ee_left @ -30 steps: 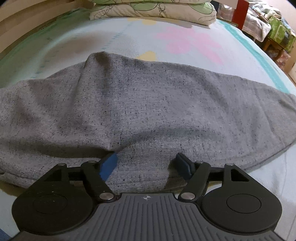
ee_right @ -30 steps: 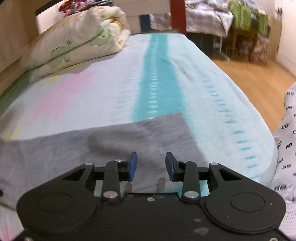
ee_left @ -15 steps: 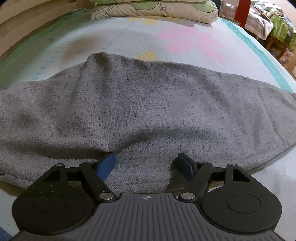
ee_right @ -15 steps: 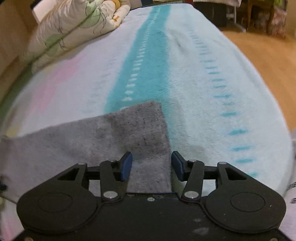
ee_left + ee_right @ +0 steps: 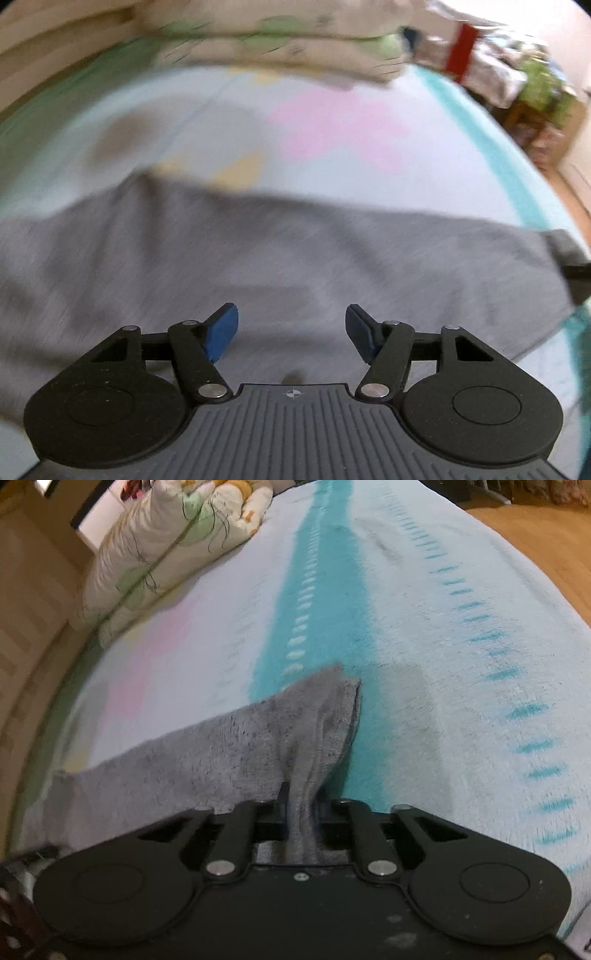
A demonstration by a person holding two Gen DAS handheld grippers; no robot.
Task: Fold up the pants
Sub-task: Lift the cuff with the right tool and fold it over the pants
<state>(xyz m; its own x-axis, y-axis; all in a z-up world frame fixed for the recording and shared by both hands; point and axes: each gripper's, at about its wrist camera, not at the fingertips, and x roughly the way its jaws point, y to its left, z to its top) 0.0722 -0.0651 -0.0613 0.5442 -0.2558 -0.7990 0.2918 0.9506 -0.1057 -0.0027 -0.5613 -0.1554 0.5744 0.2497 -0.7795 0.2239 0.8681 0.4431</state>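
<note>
The right tool [image 5: 301, 812] is now pinching the end of the grey pants [image 5: 207, 760]: its jaws have just been closing, and where half a second ago they were standing apart over the flat hem, the cloth is now bunching into a ridge between them and rising off the bed [image 5: 424, 635]. The left tool [image 5: 291, 332] is doing the opposite. Its blue pads [image 5: 221, 332], which a moment ago were sinking into the fabric, are now hanging spread and clear above the pants [image 5: 258, 251], with nothing between them; its jaws have been narrowing a little, yet are gripping nothing. The left view is smearing with blur and taking in more of the bed than before, so that tool is evidently lifting away.

The pants are lying stretched across the bed, well short of the pillows [image 5: 173, 550], with only the right-hand end raised. By my judgement, the fold is just beginning: one end is secured, and the left tool is probably needing a new hold before the cloth can be carried over
</note>
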